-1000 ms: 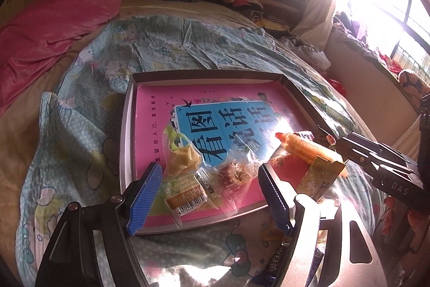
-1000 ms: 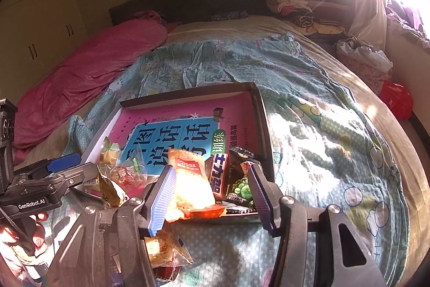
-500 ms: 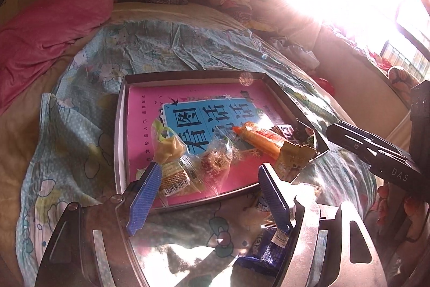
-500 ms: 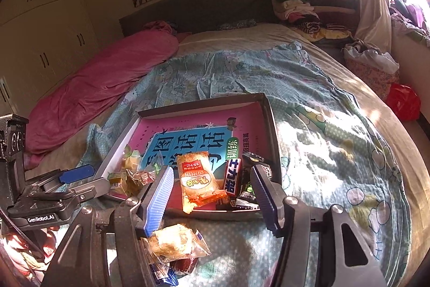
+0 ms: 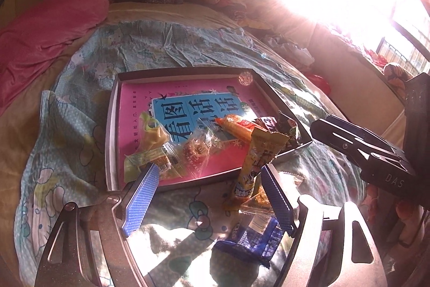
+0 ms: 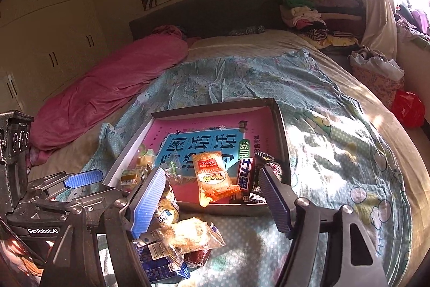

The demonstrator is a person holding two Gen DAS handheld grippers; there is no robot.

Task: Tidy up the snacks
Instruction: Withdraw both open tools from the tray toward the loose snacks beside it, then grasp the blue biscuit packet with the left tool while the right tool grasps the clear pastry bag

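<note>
A shallow grey box (image 5: 113, 125) (image 6: 282, 131) with a pink and blue book as its floor lies on the bed. Inside are an orange snack pack (image 6: 213, 176) (image 5: 236, 125), a yellow-green pack (image 5: 153, 136), a clear-wrapped sweet (image 5: 196, 149) and dark bars (image 6: 246, 174) at the near right corner. Loose snacks lie on the quilt in front of the box: a yellow pack (image 5: 252, 166), a clear-wrapped cake (image 6: 188, 233) and a blue pack (image 5: 255, 238) (image 6: 158, 268). My left gripper (image 5: 207, 201) is open and empty over the quilt. My right gripper (image 6: 212, 206) is open and empty above the loose pile.
A blue patterned quilt (image 6: 336, 152) covers the bed. A pink blanket roll (image 6: 107, 90) lies at the left. Piled clothes (image 6: 303, 12) sit at the headboard, and a red bag (image 6: 408, 109) is on the floor at the right. Strong window glare fills the upper right.
Both grippers have pulled back from the box toward the near edge of the bed. The orange pack now lies in the box, free of the right gripper. The loose pile has come into view.
</note>
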